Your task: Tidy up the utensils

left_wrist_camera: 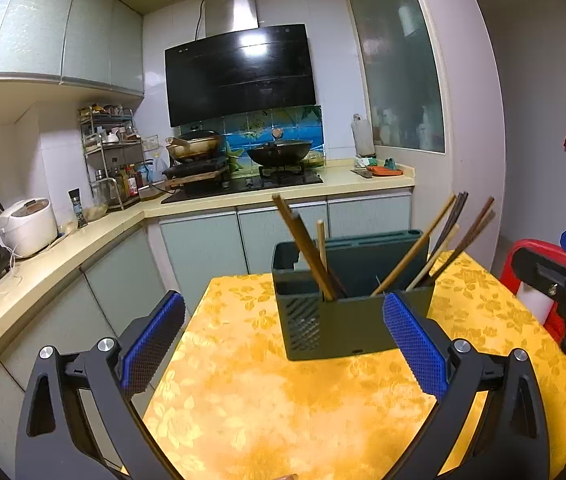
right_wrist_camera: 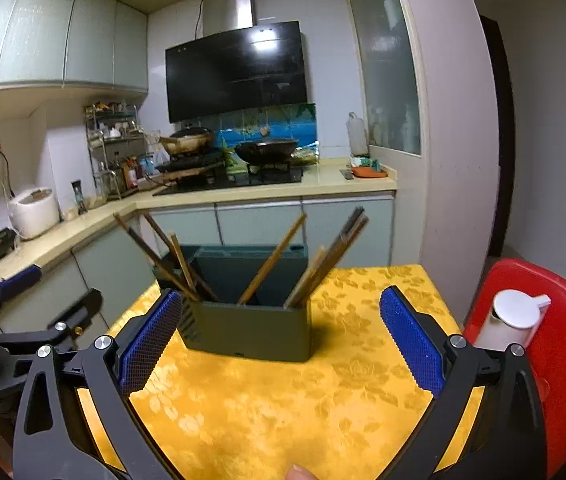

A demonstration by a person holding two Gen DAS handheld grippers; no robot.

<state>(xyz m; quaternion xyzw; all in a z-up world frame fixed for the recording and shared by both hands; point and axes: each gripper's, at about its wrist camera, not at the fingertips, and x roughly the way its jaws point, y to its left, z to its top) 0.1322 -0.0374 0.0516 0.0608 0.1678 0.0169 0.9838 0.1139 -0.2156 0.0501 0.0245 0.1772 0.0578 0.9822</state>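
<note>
A dark green utensil holder (left_wrist_camera: pixel 339 320) (right_wrist_camera: pixel 251 332) stands on a table with a yellow flowered cloth (left_wrist_camera: pixel 283 408) (right_wrist_camera: pixel 283 412). Several wooden and dark chopsticks (left_wrist_camera: pixel 307 248) (right_wrist_camera: pixel 271 264) lean out of its compartments, some to the left, some to the right. My left gripper (left_wrist_camera: pixel 283 344) is open just in front of the holder, nothing between its blue pads (left_wrist_camera: pixel 151 344). My right gripper (right_wrist_camera: pixel 279 344) is open too, its jaws wide on either side of the holder's front without touching it. Each gripper shows at the edge of the other's view.
A red chair back (right_wrist_camera: pixel 555 360) with a white and steel jug (right_wrist_camera: pixel 511 320) stands at the table's right. Behind the table run a kitchen counter (left_wrist_camera: pixel 83 240), a hob with two pans (left_wrist_camera: pixel 279 152), a rice cooker (left_wrist_camera: pixel 29 226) and a spice rack (left_wrist_camera: pixel 111 152).
</note>
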